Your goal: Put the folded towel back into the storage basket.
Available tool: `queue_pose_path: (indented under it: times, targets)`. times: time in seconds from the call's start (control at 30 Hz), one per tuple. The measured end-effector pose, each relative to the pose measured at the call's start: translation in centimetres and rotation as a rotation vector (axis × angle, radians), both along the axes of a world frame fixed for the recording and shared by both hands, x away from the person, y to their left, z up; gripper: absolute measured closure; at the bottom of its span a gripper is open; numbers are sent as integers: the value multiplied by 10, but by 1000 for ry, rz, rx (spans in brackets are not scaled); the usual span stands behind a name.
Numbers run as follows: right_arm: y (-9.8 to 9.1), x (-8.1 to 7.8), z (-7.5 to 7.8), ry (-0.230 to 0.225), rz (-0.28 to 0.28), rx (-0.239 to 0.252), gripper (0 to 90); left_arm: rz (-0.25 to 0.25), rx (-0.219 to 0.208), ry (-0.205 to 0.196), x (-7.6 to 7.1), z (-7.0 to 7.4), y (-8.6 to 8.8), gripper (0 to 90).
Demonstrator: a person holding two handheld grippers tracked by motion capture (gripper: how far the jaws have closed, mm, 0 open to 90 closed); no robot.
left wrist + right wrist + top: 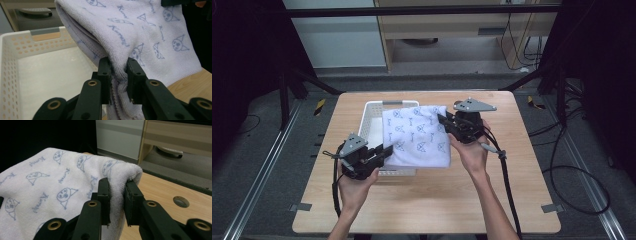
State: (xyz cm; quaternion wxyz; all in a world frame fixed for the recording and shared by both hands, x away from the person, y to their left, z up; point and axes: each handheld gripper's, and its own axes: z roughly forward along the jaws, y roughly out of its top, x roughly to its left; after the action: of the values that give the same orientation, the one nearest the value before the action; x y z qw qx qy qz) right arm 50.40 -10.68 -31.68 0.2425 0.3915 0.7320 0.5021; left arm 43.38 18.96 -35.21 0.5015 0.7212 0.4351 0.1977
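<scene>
A folded white towel [417, 136] printed with small blue faces and words hangs stretched between my two grippers, over the right half of a white perforated basket [371, 117]. My left gripper [386, 150] is shut on the towel's near left corner; in the left gripper view the cloth [140, 32] is bunched between the black jaws of that gripper [118, 75]. My right gripper [443, 120] is shut on the far right corner, where the thick folded edge [75, 180] is pinched in that gripper [117, 195]. The basket's inside [50, 75] looks bare.
The basket sits at the back middle of a light wooden table [462, 200]. A round hole or grommet [181, 201] lies in the tabletop near the right gripper. Black frame posts, cables and a cabinet stand beyond the table's far edge.
</scene>
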Motion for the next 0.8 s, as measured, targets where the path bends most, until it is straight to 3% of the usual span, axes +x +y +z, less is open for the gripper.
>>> queue_pose_path:
  times: [0.8]
  targets:
    - [41, 23, 4, -21, 28, 17, 773, 95, -25, -5, 14, 4, 37, 750]
